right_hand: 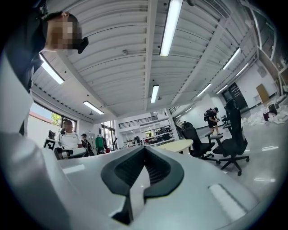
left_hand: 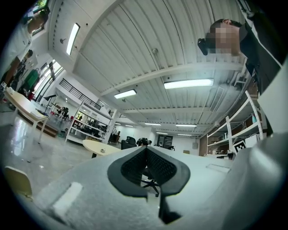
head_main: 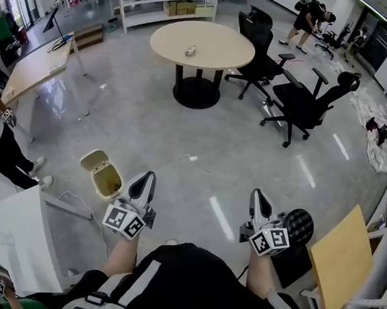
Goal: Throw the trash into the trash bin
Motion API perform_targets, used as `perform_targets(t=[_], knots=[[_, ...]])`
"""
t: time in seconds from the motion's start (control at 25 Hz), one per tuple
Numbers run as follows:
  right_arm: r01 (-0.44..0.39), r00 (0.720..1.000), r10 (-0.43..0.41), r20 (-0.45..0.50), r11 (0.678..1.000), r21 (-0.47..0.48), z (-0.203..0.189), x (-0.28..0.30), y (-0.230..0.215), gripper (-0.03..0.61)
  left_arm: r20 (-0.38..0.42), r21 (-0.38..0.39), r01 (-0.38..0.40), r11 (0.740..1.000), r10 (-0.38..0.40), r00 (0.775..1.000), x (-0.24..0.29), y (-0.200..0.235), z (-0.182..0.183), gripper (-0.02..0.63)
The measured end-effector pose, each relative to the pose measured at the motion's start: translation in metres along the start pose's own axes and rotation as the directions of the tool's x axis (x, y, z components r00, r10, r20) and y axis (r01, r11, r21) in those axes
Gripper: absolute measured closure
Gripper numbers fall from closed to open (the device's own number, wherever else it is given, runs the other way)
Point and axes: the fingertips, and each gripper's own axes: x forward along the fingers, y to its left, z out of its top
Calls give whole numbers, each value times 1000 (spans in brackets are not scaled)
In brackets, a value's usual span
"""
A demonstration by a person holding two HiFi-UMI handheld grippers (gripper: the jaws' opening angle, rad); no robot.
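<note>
While both grippers are held low in front of the person, the left gripper (head_main: 148, 175) has its jaws together at the tips, and the left gripper view shows nothing clamped between the pads. The right gripper (head_main: 259, 193) is likewise fully closed and empty in the right gripper view. Both point toward 12 o'clock in the head view, side by side and well apart.

The trash (head_main: 190, 50) is a small pale crumpled item lying near the middle of the round table (head_main: 223, 45), at 12 o'clock from the person and far from either gripper. Its long axis appears to run roughly along the 12-to-6 o'clock line. It is too small to tell one end from the other.

The trash bin (head_main: 108, 183) stands on the floor just beside the left gripper, at that gripper's 9 o'clock. Its lid (head_main: 93, 160) is swung open and lies toward 11 o'clock of the mouth, so the bin's long axis runs from 11 to 5 o'clock.

Two black office chairs (head_main: 299, 102) stand at 2 o'clock, beside the table.
</note>
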Motion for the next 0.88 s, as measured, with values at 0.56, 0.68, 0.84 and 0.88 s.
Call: perform_targets(t=[0.56, 0.68, 0.84, 0.88], knots=[[-120, 992, 120, -30, 993, 9, -22, 92, 76, 572, 25, 38, -74, 997, 73, 997, -32, 84, 29, 614], [-141, 989, 141, -45, 990, 6, -26, 105, 78, 572, 33, 33, -102, 994, 101, 994, -34, 93, 27, 614], [-176, 983, 177, -48, 984, 21, -29, 124, 74, 572, 34, 42, -127, 991, 126, 991, -29, 99, 24, 614], [-185, 982, 186, -44, 982, 25, -29, 130, 71, 572, 35, 48, -134, 990, 132, 991, -26, 101, 24, 614]])
